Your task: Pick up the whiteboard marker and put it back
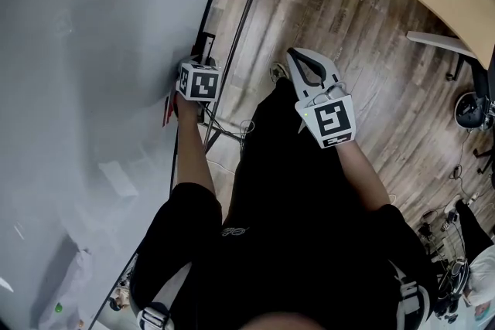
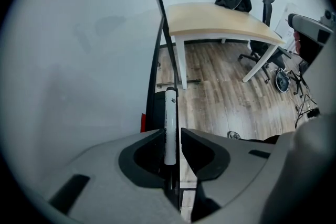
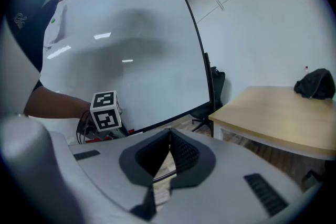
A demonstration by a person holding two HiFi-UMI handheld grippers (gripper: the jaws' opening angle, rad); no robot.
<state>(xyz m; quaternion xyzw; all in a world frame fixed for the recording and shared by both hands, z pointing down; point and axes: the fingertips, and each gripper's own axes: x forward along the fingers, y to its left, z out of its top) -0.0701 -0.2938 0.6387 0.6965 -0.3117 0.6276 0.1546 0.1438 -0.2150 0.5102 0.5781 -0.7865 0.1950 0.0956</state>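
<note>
Beside the whiteboard (image 1: 85, 73), the task looks part done: the left gripper (image 2: 171, 134) is pinched narrowly on the whiteboard marker (image 2: 170, 107), which lies along the board's black edge and seemingly has yet to be released, while the right gripper (image 3: 168, 136) hangs apart, jaws together and empty.
</note>
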